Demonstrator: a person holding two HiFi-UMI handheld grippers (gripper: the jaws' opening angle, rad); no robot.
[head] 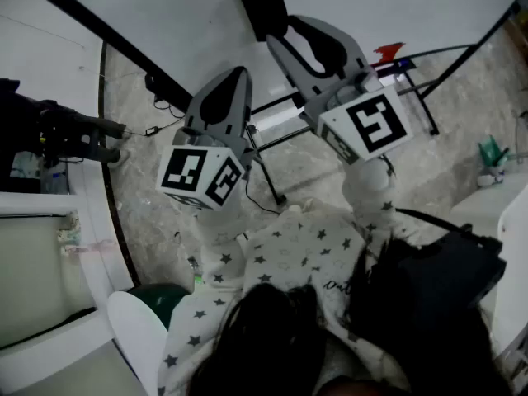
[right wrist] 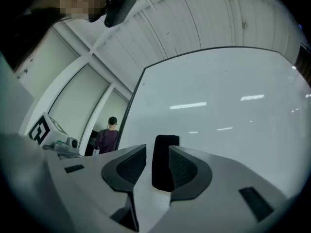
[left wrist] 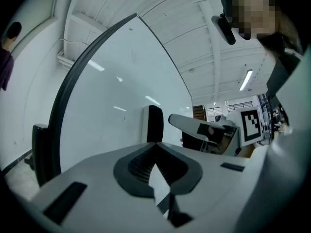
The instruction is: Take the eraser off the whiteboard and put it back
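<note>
Grasp step, I judge: the right gripper [right wrist: 156, 152] holds its jaws partway apart, the eraser [right wrist: 165, 163] on the whiteboard [right wrist: 218, 106] between them at twelve o'clock, unclamped. Next: squeeze squarely. The left gripper [left wrist: 156, 144] is closed and empty.

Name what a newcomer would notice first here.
A black rectangular eraser clings to the white whiteboard, straight ahead in both gripper views. The right gripper points at it, grey jaws open, just short of touching. The left gripper hangs beside it, shut and empty.
</note>
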